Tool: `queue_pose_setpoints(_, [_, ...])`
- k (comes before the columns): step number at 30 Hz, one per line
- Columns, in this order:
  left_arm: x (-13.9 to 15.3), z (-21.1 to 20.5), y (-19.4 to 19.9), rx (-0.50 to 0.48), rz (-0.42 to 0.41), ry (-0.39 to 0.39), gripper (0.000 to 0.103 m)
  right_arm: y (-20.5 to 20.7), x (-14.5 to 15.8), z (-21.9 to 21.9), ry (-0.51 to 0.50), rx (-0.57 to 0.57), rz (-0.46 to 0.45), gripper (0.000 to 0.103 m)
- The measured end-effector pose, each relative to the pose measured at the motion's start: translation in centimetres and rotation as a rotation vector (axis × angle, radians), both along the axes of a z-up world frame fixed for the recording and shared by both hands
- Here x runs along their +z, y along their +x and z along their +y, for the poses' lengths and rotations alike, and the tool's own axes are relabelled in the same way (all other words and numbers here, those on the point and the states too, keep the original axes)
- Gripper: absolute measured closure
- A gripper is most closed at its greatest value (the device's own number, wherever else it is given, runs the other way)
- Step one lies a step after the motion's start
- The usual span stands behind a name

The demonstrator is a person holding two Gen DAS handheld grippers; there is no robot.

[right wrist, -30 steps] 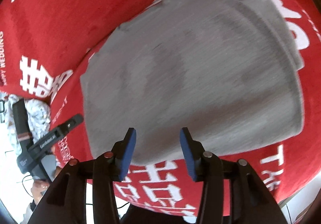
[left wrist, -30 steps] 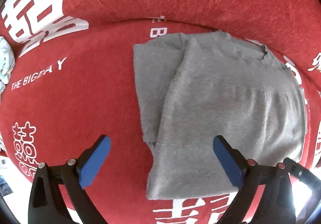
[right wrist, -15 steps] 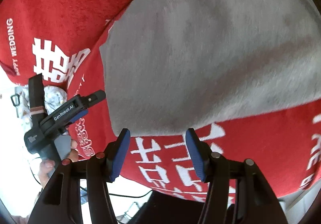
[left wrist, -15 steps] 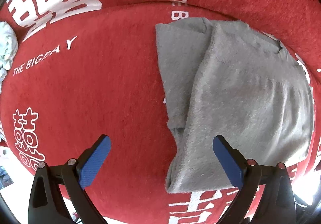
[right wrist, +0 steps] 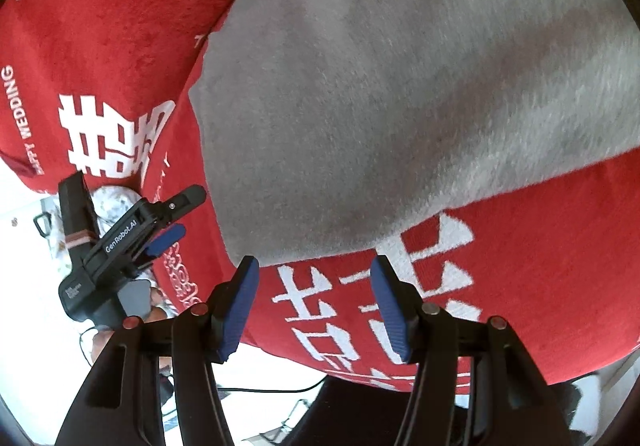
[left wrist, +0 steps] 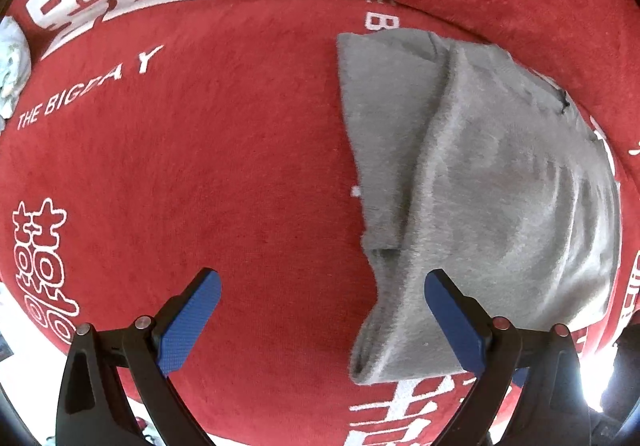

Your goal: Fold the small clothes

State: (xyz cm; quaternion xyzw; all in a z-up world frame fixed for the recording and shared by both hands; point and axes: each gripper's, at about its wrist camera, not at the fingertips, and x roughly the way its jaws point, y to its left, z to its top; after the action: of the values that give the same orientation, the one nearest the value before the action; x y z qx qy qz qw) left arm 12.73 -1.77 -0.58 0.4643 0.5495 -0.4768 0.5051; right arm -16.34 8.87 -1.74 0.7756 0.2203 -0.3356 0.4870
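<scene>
The left tool (left wrist: 320, 320) is spread wide and the right tool (right wrist: 314, 306) partly spread; neither holds anything. The folded grey garment (left wrist: 480, 206) lies flat on the red cloth (left wrist: 200, 166), at two o'clock from the left tool.

Over the last second the left gripper (left wrist: 322, 320) has drifted to the left across the red cloth (left wrist: 200, 186), so the folded grey garment (left wrist: 480, 186) that lay between its fingers now sits on the right, with only the right finger over its near edge. The right gripper (right wrist: 314, 308) has pulled back toward the near side: its fingertips, which overlapped the grey garment's (right wrist: 400, 106) near hem, now hang over the white characters (right wrist: 360, 302) printed on the red cloth, just clear of the hem. Its jaws have widened a little. The left gripper's body (right wrist: 128, 242) has come further into the right wrist view.
</scene>
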Motion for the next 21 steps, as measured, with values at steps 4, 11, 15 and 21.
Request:
queue_pose_setpoints(4, [-0.4,0.1,1.2,0.008,0.021,0.007,0.001,0.1,-1.5,1.0,0.037,-0.085,-0.07,0.041])
queue_pose_setpoints(11, [-1.5,-0.1,3.2,0.063,0.138,0.03,0.001,0.9,-3.9,1.9,0.042,-0.274,-0.178,0.041])
queue_pose_setpoints(15, [-1.9,-0.3,3.8,0.094,0.252,0.033,0.001,1.7,-4.6,1.2,0.027,-0.353,-0.218,0.041])
queue_pose_setpoints(21, [-2.4,-1.6,3.4,0.088,0.423,0.055,0.001,2.9,-4.7,-0.2,0.025,-0.401,-0.271,0.062])
